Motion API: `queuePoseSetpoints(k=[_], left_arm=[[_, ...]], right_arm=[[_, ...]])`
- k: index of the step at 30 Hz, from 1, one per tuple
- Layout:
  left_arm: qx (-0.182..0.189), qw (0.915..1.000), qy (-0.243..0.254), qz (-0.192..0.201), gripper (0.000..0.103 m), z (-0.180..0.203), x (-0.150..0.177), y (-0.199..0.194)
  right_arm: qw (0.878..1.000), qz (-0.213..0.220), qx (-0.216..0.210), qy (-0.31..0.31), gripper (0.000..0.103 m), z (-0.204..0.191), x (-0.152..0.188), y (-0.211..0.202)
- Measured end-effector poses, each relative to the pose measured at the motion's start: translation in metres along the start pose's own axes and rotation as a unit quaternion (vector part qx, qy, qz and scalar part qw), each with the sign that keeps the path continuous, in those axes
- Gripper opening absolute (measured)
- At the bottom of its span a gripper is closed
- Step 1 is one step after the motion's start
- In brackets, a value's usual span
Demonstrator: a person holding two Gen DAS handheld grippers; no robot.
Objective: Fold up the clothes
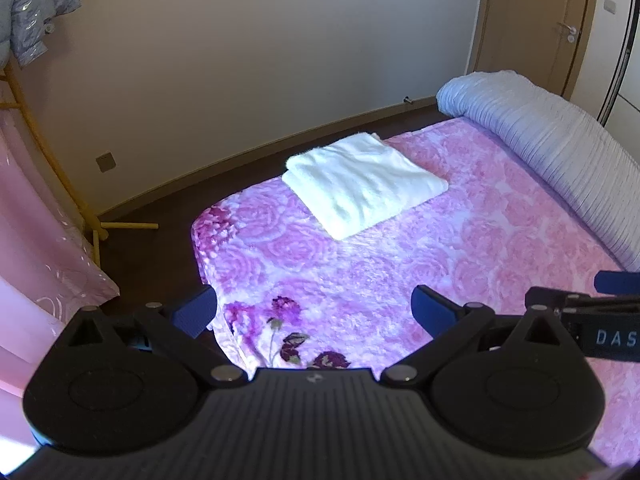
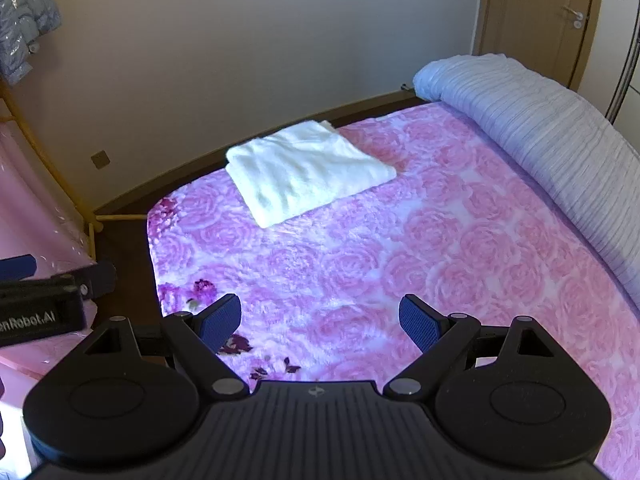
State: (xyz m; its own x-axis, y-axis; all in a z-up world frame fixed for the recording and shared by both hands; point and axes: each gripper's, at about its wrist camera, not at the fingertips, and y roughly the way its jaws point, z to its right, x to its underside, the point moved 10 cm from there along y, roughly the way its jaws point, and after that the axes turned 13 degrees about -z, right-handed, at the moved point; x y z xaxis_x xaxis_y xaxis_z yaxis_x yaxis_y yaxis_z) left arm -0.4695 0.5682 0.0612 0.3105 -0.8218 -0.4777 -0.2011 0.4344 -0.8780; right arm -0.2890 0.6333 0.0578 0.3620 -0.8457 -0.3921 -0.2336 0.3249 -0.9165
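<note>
A white fluffy garment (image 1: 364, 184) lies folded in a neat rectangle near the far corner of the bed, on the pink rose-patterned blanket (image 1: 460, 248). It also shows in the right wrist view (image 2: 306, 172). My left gripper (image 1: 314, 312) is open and empty, held above the near part of the bed, well short of the garment. My right gripper (image 2: 320, 320) is open and empty too, beside the left one; its side shows at the right edge of the left wrist view (image 1: 600, 320).
A rolled blue-grey striped quilt (image 2: 540, 140) lies along the bed's right side. A wooden rack (image 1: 52, 152) with pink fabric stands left of the bed, on a dark floor. A silver jacket (image 1: 36, 4) hangs at the upper left. A door (image 2: 560, 20) is at the back right.
</note>
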Motion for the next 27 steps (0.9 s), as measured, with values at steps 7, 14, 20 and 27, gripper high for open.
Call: queuePoseSetpoints(k=[7, 14, 20, 27], left_arm=[[-0.003, 1.0000, 0.002, -0.007, 0.102, 0.000, -0.020, 0.016], [0.001, 0.9996, -0.007, -0.027, 0.102, -0.007, -0.040, 0.037], [0.003, 0.9990, -0.006, -0.044, 0.102, -0.007, -0.055, 0.060], [0.011, 0.9983, 0.008, -0.057, 0.102, 0.003, -0.072, 0.084]], right_arm=[[1.000, 0.010, -0.007, -0.003, 0.089, 0.003, -0.015, 0.015], [1.000, 0.008, -0.011, -0.006, 0.089, 0.005, -0.037, 0.035], [1.000, -0.011, -0.003, -0.001, 0.089, 0.008, -0.051, 0.056], [1.000, -0.021, 0.003, 0.015, 0.089, 0.019, -0.069, 0.075]])
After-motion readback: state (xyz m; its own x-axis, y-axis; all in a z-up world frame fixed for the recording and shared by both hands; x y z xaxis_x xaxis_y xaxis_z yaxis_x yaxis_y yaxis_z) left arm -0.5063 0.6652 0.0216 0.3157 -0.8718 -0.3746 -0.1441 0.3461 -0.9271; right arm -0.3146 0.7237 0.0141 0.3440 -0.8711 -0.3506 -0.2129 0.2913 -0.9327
